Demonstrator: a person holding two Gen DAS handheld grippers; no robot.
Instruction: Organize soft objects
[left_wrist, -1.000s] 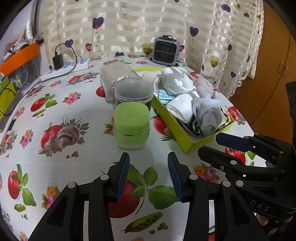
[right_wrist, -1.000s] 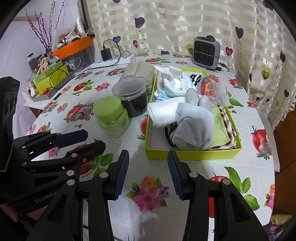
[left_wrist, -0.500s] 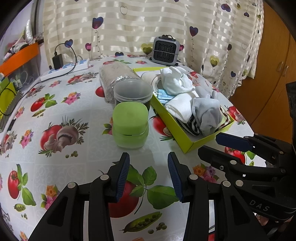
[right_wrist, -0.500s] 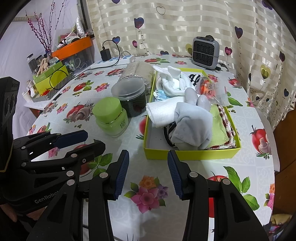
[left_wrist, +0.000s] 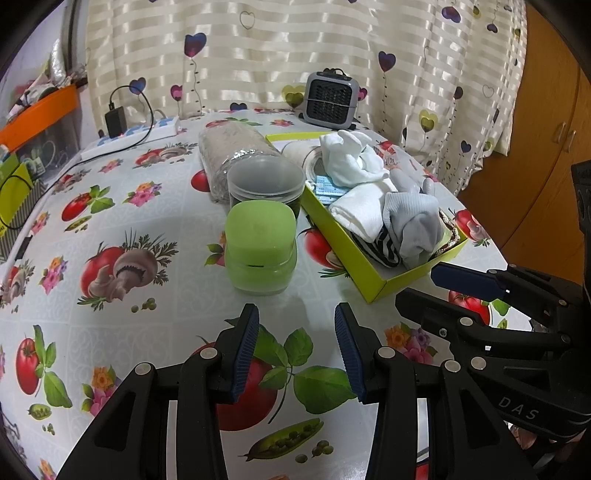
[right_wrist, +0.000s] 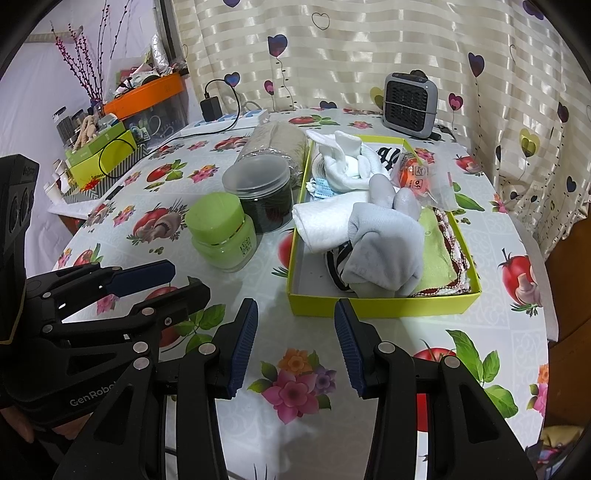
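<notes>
Just socks (right_wrist: 384, 247) in box (right_wrist: 380, 306)

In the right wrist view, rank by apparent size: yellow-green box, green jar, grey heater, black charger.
1. yellow-green box, by far.
2. green jar and grey heater look alike; the heater stands farther off, so unranked.
3. black charger, smallest.

right tongs (right_wrist: 295, 345) spread, empty | grey sock (right_wrist: 384, 247) atop pile in yellow-green box (right_wrist: 380, 306)
</notes>
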